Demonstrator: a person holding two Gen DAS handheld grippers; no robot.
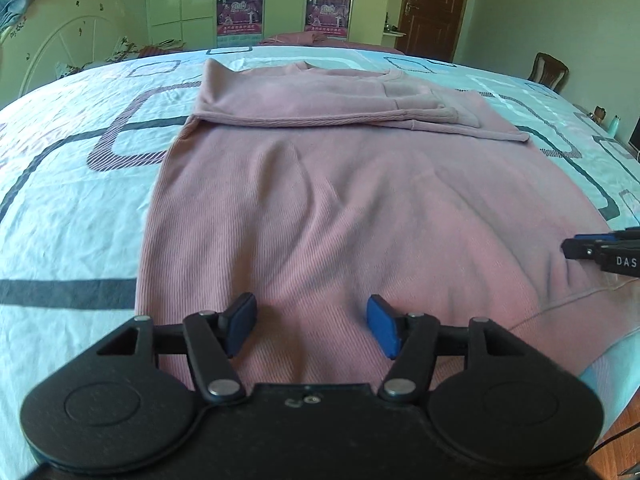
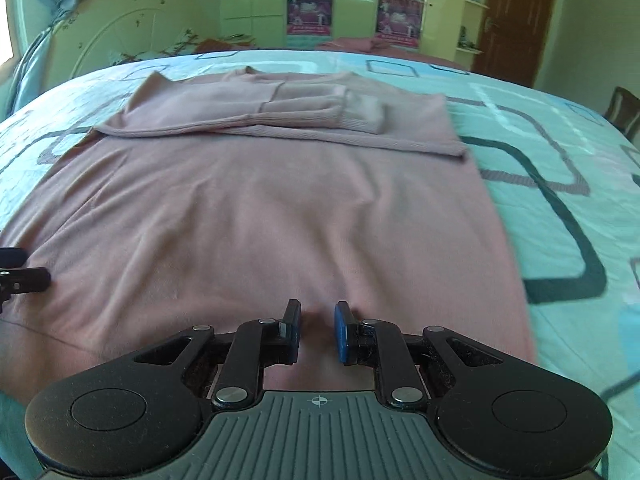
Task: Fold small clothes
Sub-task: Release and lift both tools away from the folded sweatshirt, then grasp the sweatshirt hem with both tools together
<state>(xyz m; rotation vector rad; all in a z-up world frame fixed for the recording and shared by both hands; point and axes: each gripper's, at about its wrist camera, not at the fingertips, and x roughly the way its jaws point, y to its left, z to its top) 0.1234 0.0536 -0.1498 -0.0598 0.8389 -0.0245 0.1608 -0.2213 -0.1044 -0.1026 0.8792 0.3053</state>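
A pink long-sleeved sweater (image 1: 340,208) lies flat on the bed, its sleeves folded across the far chest part; it also shows in the right wrist view (image 2: 260,216). My left gripper (image 1: 312,326) is wide open just above the near hem, left of middle. My right gripper (image 2: 318,332) is over the hem further right, its blue pads a narrow gap apart with pink cloth showing between them, open. Each gripper's tip shows in the other view: the right one (image 1: 600,250), the left one (image 2: 20,276).
The bed sheet (image 1: 72,208) is light blue with dark rectangle patterns. A white headboard (image 1: 68,36) stands at far left, a wardrobe with posters (image 1: 280,0) behind, a brown door (image 1: 432,4) and a chair (image 1: 550,70) at right.
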